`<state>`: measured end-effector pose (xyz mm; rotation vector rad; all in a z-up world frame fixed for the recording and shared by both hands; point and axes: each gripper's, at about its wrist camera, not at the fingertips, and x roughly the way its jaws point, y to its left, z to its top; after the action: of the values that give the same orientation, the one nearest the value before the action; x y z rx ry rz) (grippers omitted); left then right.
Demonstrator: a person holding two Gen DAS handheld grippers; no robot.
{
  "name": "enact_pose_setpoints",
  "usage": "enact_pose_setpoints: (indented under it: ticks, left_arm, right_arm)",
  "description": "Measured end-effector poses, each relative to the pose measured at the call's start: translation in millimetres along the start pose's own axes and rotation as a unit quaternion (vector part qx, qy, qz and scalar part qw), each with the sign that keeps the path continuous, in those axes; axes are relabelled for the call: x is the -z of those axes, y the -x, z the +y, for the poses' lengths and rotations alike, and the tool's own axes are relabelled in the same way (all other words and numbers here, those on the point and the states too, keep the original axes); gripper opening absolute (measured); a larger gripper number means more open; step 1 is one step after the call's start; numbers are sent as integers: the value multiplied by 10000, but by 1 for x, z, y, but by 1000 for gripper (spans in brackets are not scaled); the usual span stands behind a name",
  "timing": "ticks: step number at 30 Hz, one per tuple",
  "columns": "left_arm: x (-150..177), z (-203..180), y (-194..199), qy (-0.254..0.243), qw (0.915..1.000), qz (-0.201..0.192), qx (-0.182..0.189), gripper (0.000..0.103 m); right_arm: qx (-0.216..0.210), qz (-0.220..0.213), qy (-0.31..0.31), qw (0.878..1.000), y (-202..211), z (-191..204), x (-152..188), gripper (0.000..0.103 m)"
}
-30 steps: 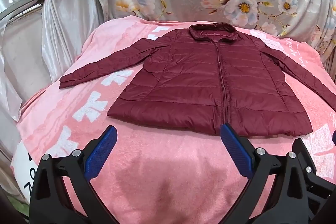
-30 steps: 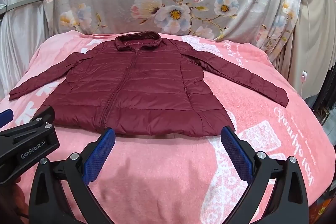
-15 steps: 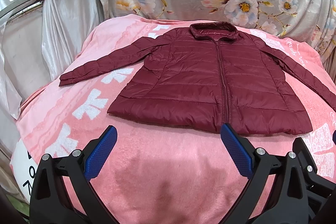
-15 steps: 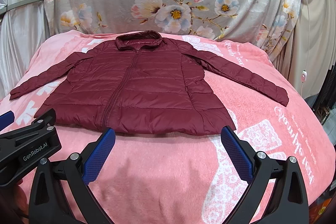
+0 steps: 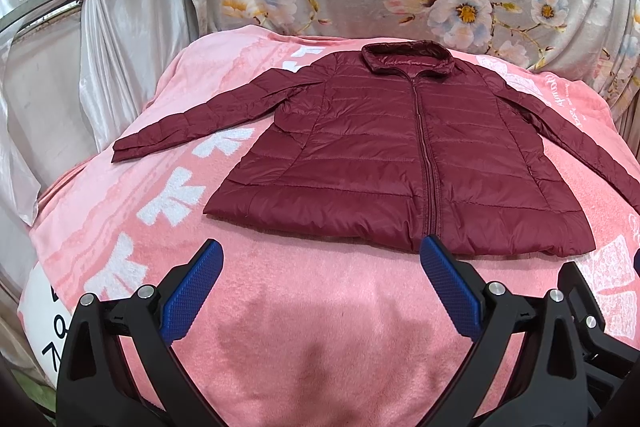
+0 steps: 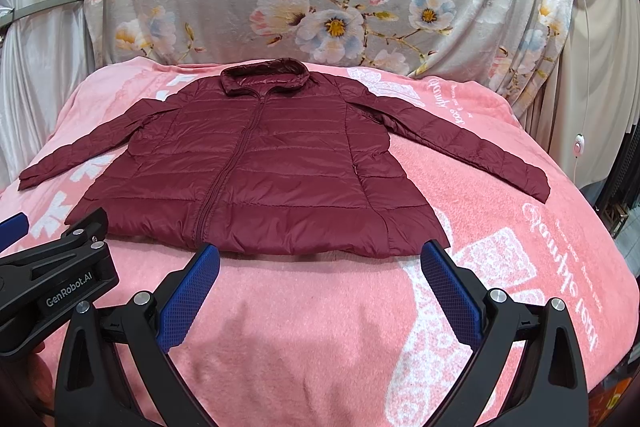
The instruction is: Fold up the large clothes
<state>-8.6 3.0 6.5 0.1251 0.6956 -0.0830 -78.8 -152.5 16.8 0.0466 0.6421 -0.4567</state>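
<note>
While my left gripper (image 5: 320, 263) and right gripper (image 6: 320, 265) hover spread, holding nothing, the jacket (image 6: 256, 163) lies flat mid-blanket (image 6: 320, 327); my left view crops one cuff.

Maroon quilted jacket (image 5: 408, 155) flat, zipped, sleeves spread.

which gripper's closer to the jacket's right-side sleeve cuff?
Right. The right gripper sits open before the hem, toward that sleeve cuff; the left gripper sits open further left, off the maroon puffer jacket.
</note>
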Motion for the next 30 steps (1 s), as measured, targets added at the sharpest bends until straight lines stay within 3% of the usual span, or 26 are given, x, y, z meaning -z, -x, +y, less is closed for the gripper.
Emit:
enact_pose_setpoints:
  ticks: [30]
  left_arm:
    - [2, 4, 4, 65, 10000, -1, 33, 96]
  right_arm:
    - [25, -46, 64, 10000, 10, 13, -5, 98]
